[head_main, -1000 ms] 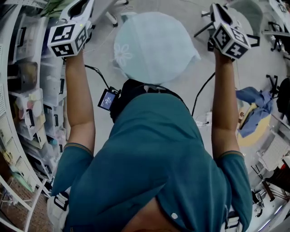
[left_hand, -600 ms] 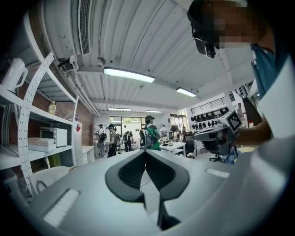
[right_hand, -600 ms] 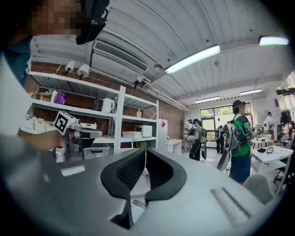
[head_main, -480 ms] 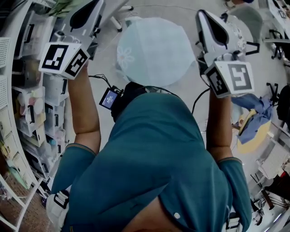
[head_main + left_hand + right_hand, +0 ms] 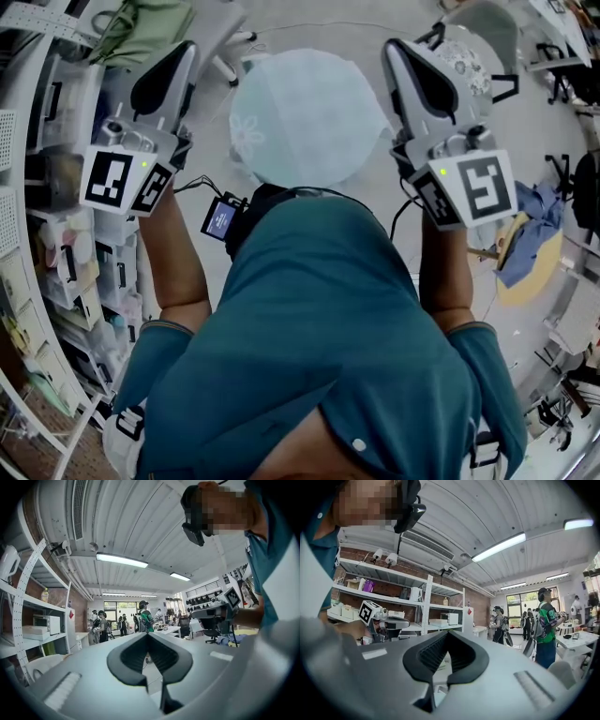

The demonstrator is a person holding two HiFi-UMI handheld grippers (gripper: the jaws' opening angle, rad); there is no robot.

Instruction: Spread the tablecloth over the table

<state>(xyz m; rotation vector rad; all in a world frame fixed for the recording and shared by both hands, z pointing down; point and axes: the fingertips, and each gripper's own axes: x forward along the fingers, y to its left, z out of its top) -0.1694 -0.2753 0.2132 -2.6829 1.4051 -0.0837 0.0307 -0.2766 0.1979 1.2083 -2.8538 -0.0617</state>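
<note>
Two empty grippers, fingers shut tight: left gripper (image 5: 185,49) and right gripper (image 5: 392,47) point level. The cloth (image 5: 305,117) lies below, between them, equally near both.

My left arm (image 5: 173,267), right arm (image 5: 448,277) up, elbows bent. My left tongs (image 5: 180,54), right tongs (image 5: 394,54) level, pointing ahead, both closed, nothing between.

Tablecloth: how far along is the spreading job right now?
Done: the tablecloth lies spread over the whole round top, its edges hanging down; no bare top shows. In hand: nothing. The left gripper and right gripper are both shut and empty, held level, clear of the tablecloth. Left: little, it seems; at most a check of the edge hidden behind the right gripper.
</note>
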